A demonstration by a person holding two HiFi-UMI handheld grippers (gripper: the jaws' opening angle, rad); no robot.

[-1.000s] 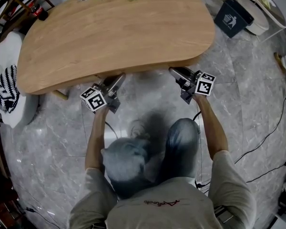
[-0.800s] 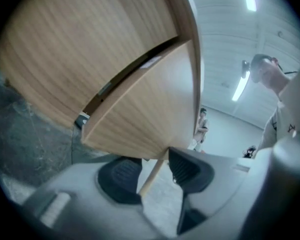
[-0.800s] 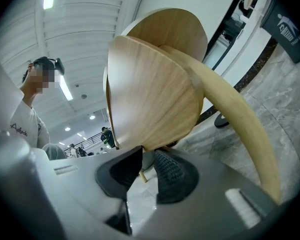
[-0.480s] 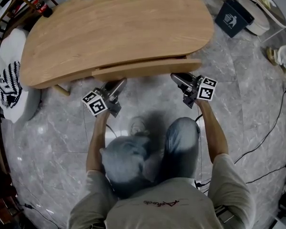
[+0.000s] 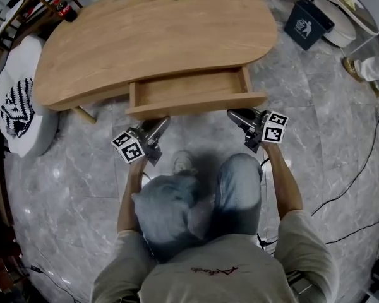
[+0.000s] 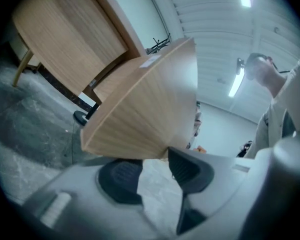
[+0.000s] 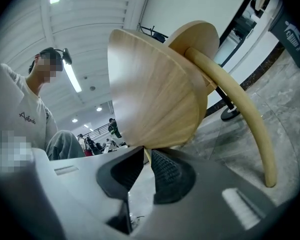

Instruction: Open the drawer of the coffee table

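1. Nearest the person, the left gripper (image 5: 158, 125) has its jaws wide apart. In its own view the lower edge of the drawer front (image 5: 196, 104) lies at their tips. It looks hooked from below rather than pinched, and I see no pad pressing on it.
2. The right gripper (image 5: 234, 113) has jaws that have just been closing, and they now stand at a narrow slit. A thin sliver of the same lower edge shows between the pads, so I judge it clamped there.
3. Both grippers have come back towards the person's knees, and the panel has come with them.
4. The drawer (image 5: 189, 86) was flush under the table (image 5: 158, 36) a second ago. Half a second ago only a lip of it showed. Now it stands well out, with its bare wooden bottom and side walls in plain view.
5. The table itself seems to have kept its place.
6. By my judgement the opening is nearly or fully done. What remains is a little more travel, if the runners allow it, and then letting go.
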